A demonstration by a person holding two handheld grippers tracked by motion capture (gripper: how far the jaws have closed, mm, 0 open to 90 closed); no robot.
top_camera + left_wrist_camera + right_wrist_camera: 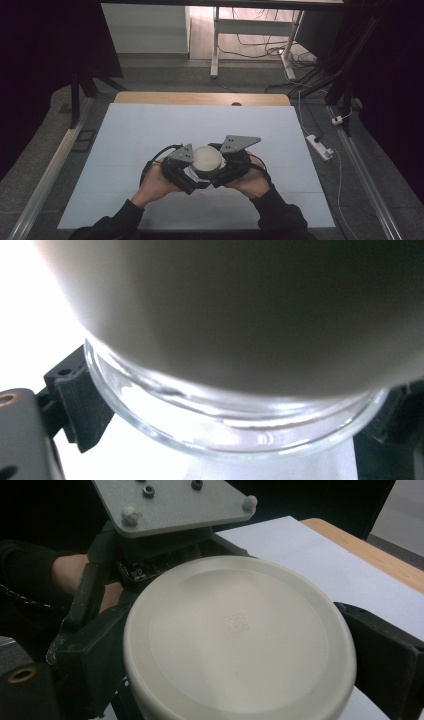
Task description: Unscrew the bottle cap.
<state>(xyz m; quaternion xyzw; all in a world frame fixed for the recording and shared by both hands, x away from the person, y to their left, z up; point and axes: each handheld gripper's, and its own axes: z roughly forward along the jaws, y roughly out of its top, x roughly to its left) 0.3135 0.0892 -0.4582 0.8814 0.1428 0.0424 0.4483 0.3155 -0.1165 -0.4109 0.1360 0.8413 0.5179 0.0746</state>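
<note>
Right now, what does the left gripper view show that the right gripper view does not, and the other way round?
Left gripper view alone: the clear glass rim of the jar below the lid, seen close from the side, with black jaws at either edge of it.

Right gripper view alone: the flat top of the cream lid, the left gripper with its grey plate beyond, and the wooden table edge.

Both: the same lidded jar between black jaws, above the white surface.
</note>
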